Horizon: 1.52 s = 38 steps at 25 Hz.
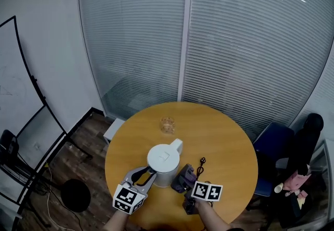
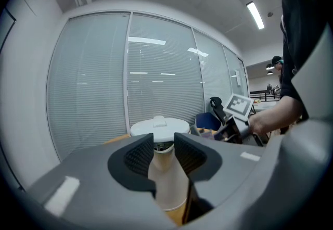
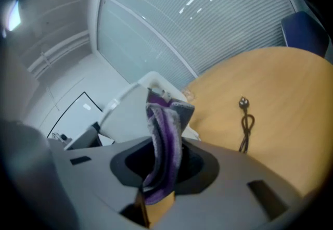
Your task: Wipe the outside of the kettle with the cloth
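Observation:
A white kettle stands on the near part of the round wooden table. My left gripper reaches it from the near left, jaws shut on its handle, with the lid just beyond the pads. My right gripper is shut on a purple and grey cloth. It holds that cloth against the kettle's right side. In the right gripper view the cloth hangs between the jaws of the right gripper and its upper end lies on the kettle.
A small glass stands behind the kettle. A black power cord with its plug lies on the table to the right. A blue chair stands past the table's right edge. A wall of glass with blinds rises behind, and a whiteboard stand is at the left.

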Each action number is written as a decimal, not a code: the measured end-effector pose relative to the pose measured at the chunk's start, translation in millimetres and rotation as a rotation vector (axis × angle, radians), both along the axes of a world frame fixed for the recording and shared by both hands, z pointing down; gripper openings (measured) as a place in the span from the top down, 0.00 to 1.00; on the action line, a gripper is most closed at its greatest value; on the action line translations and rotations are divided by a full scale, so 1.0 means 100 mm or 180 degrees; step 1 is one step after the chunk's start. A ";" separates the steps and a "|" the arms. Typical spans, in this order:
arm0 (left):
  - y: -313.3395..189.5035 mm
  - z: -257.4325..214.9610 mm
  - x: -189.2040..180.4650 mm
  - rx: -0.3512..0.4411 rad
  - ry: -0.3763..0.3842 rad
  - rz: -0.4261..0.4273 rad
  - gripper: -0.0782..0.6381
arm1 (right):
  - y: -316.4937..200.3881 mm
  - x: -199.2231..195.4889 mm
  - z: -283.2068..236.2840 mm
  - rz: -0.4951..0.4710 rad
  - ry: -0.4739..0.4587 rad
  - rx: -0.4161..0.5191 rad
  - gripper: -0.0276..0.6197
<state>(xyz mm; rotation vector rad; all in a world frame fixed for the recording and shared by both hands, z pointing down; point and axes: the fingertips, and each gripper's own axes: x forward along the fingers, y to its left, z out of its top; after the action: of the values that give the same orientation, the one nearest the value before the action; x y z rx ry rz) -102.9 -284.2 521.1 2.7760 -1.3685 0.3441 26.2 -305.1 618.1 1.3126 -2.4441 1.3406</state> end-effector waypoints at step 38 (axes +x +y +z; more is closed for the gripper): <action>-0.02 -0.03 -0.04 -0.0039 0.0344 -0.0174 0.75 | -0.59 0.00 1.16 -0.0592 0.0752 -0.0539 0.81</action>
<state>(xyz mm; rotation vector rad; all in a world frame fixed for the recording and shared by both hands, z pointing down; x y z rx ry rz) -107.3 -286.6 518.3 2.6974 -1.4091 0.1968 26.0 -364.3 733.7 1.1038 -2.1823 1.2372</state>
